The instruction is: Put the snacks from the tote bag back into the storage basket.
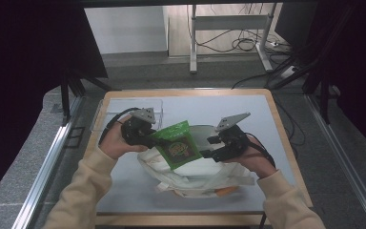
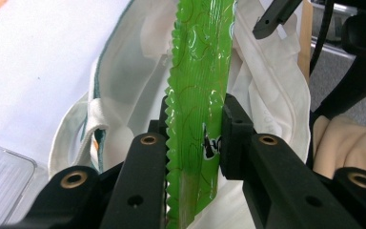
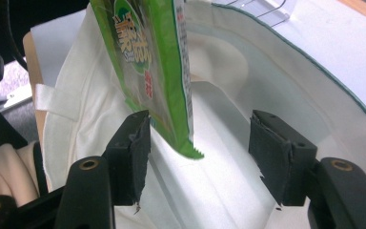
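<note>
A green snack packet [image 1: 178, 143] hangs upright over the mouth of a white cloth bag [image 1: 195, 174] lying on the table. My left gripper [image 1: 150, 138] is shut on the packet's serrated top edge [image 2: 200, 95], pads pressing both faces [image 2: 193, 129]. My right gripper [image 1: 209, 148] stands open on the other side. In the right gripper view the packet's lower corner [image 3: 147, 62] hangs between the jaws [image 3: 200, 143], close to the left pad and apart from the right one. Behind it the bag's opening [image 3: 228, 119] gapes.
A clear plastic container [image 1: 124, 109] stands at the back left of the white mat, with its corner [image 2: 0, 176] beside the bag. Something orange [image 1: 226, 192] peeks from under the bag's front. The table's wooden edge [image 1: 281, 129] runs on the right.
</note>
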